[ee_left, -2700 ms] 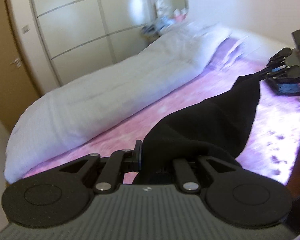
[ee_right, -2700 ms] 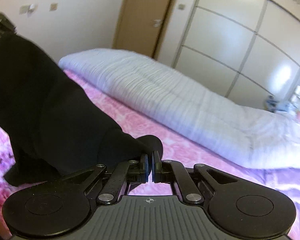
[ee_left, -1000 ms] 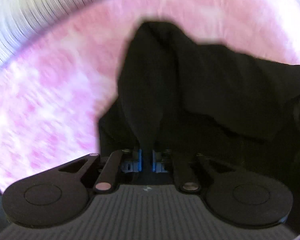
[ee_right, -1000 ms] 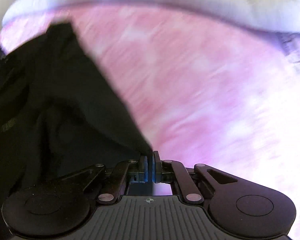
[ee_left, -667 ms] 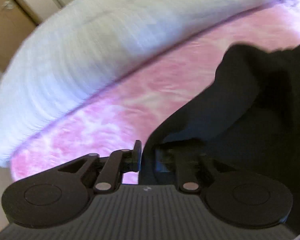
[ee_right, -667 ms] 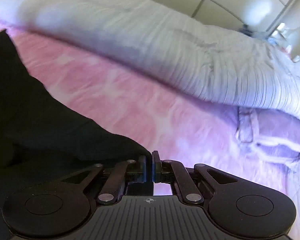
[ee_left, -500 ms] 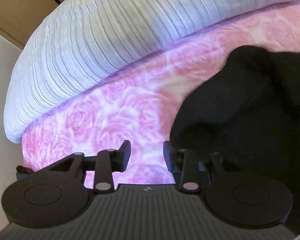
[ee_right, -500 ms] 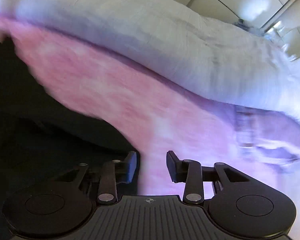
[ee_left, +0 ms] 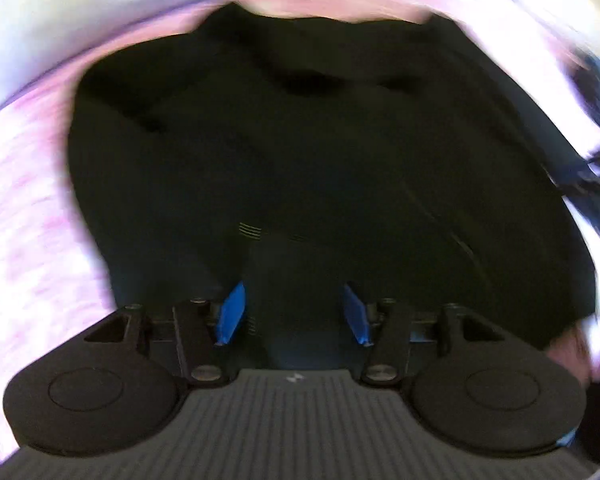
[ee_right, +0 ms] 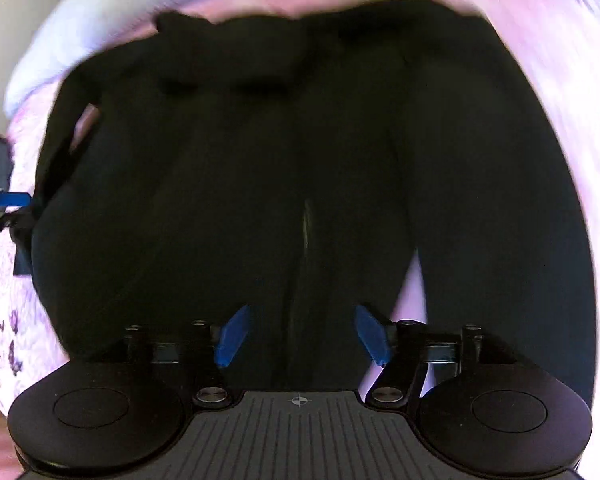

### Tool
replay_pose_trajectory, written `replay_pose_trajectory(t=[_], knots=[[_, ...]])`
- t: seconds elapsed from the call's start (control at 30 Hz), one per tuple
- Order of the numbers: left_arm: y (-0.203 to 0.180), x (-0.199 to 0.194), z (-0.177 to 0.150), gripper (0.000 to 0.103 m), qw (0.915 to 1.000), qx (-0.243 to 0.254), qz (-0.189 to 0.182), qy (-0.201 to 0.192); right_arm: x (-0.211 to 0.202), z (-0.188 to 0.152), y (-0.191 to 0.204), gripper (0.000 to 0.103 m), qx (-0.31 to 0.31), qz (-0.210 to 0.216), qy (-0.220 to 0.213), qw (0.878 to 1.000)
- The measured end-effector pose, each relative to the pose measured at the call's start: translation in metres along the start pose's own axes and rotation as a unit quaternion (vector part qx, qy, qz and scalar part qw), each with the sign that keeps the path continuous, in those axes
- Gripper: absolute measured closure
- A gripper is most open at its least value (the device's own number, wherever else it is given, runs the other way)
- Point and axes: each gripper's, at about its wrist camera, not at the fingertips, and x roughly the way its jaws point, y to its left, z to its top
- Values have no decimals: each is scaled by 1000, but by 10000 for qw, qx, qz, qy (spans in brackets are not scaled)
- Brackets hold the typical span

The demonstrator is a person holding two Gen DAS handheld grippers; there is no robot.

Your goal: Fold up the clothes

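The black garment [ee_left: 320, 152] fills the middle of both frames on the pink bedspread [ee_left: 24, 216], beyond the left gripper [ee_left: 294, 314] and right gripper [ee_right: 304, 336], both spread apart, empty.

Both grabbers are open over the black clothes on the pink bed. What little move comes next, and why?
Probably lower the left hand-held gripper and pinch the near edge of the black fabric garment. Both jaws stand open, holding nothing, and the garment lies loose on the pink floral bedcover, folding unfinished.
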Motion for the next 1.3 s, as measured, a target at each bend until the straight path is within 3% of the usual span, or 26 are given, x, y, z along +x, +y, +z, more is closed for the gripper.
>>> replay_pose_trajectory(t=[0.07,0.17,0.27,0.33,0.37,0.4,0.47,0.53,0.73,0.8,0.83,0.87,0.9,1.03,1.13,1.23,1.3], knots=[[-4,10,-16,54,9958,774,241,431,4,-28,-3,37,198,-120,232,9995],[25,10,-35,54,9872,1159,707,841,5,-53,-4,36,410,-170,346,9984],[83,-2,-48,55,9746,935,1681,1145,3,-67,-4,35,500,-147,362,9980],[123,-15,-53,58,9624,411,2376,1254,2,-77,-3,35,560,-132,372,9976],[136,-23,-54,58,9622,42,2460,1167,1,-82,-3,35,590,-124,377,9975],[145,-34,-55,57,9677,-435,2283,974,1,-86,-2,35,626,-112,378,9973],[149,-49,-59,51,9787,-1332,1487,476,-2,-94,-1,34,764,-34,340,9965],[140,-47,-65,43,9797,-1905,620,106,0,-105,0,34,905,39,280,9955],[94,15,-89,44,9782,-2048,-316,152,2,-134,-5,34,1471,326,-135,9885],[86,16,-92,65,9788,-2011,-383,108,3,-137,-10,37,1740,533,-142,9832],[83,12,-92,79,9795,-1979,-376,75,4,-136,-12,67,1821,610,-112,9813],[79,8,-93,93,9801,-1948,-370,42,5,-132,-13,89,1791,574,-34,9822],[76,4,-93,95,9808,-1917,-363,9,4,-127,-13,95,1747,541,44,9831],[83,-38,-107,103,9828,-1784,-454,147,-29,-108,-3,98,908,375,268,9948],[58,-72,-138,103,9840,-1652,-134,647,-61,-107,-3,98,467,79,426,9980],[40,-85,-188,103,9728,-2084,-215,987,-71,-117,-9,98,407,-45,679,9969],[34,-85,-210,103,9655,-2388,-244,1010,-61,-131,-8,98,148,-196,939,9953]])
